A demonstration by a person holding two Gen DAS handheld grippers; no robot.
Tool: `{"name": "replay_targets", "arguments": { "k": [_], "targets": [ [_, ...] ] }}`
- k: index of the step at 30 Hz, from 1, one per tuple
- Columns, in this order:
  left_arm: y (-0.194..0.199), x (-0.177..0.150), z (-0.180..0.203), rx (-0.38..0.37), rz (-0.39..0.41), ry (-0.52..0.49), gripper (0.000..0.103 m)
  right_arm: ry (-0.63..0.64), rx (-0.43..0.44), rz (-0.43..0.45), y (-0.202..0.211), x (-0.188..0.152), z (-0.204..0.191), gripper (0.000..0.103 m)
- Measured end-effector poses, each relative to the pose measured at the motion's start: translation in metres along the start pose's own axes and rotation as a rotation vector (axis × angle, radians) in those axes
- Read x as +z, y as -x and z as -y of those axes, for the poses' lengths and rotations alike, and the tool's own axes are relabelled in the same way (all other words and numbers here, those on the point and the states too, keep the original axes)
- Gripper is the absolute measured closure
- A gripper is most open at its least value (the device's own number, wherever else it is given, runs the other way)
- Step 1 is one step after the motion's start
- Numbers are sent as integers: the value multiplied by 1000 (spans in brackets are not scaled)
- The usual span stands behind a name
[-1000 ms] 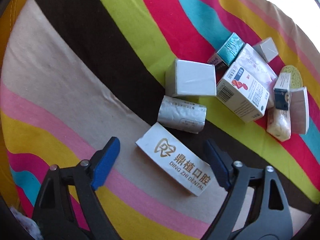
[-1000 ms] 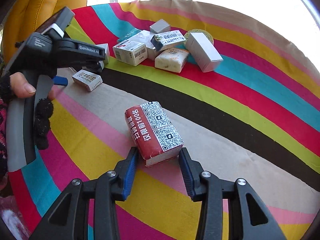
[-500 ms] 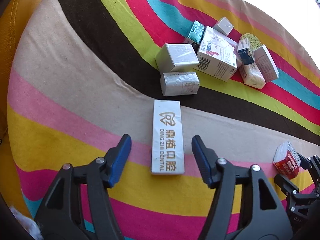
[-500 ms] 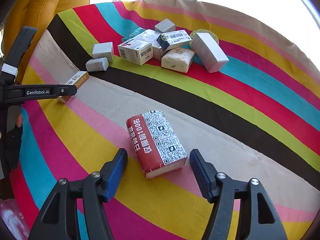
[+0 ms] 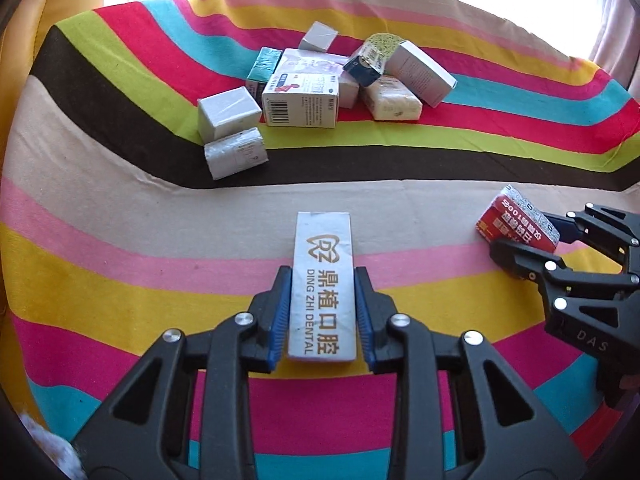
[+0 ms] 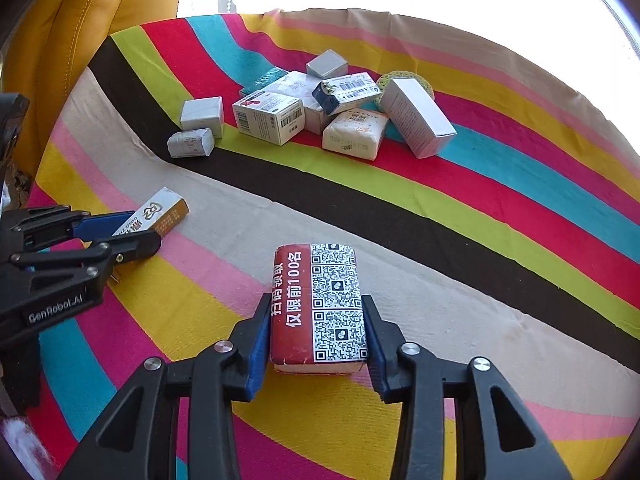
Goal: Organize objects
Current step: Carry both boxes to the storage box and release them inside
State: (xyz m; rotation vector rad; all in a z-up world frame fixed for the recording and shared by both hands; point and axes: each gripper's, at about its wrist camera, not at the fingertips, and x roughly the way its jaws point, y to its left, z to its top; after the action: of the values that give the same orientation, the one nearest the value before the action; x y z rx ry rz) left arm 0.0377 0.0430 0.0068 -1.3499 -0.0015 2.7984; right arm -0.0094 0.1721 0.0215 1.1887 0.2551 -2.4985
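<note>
Both grippers clamped on one pack each, near edge of the striped cloth, apart from the pile.

Left gripper [image 5: 322, 314]: jaws have just been closing and now grasp the dental box [image 5: 323, 284] by its long sides, box lengthwise between the pads, so the narrow width fits the grip. Right gripper [image 6: 316, 334]: jaws have just been closing on the red QR packet [image 6: 319, 304], same lengthwise hold. From the left wrist, the packet sits at 3 o'clock and the pile of boxes [image 5: 320, 84] at 12 o'clock, well apart. Judgement: both items are pulled from the pile for sorting, and each lies flat on the striped cloth [image 6: 480, 216].
</note>
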Motion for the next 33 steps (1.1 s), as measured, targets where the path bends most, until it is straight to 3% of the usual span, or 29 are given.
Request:
{"name": "replay_targets", "arguments": {
  "k": [12,15,33],
  "targets": [
    [3,-9,0,16,-6,-17,68,-20,-17,-14,1,2,1,60],
    [13,-18,0,-49,-34,27,68,-60,-62,-56,6,1,-1,60],
    [62,-51,37,-116,-16,-58,68,-113,-132,-49,66,-38,-23,60]
  ]
}}
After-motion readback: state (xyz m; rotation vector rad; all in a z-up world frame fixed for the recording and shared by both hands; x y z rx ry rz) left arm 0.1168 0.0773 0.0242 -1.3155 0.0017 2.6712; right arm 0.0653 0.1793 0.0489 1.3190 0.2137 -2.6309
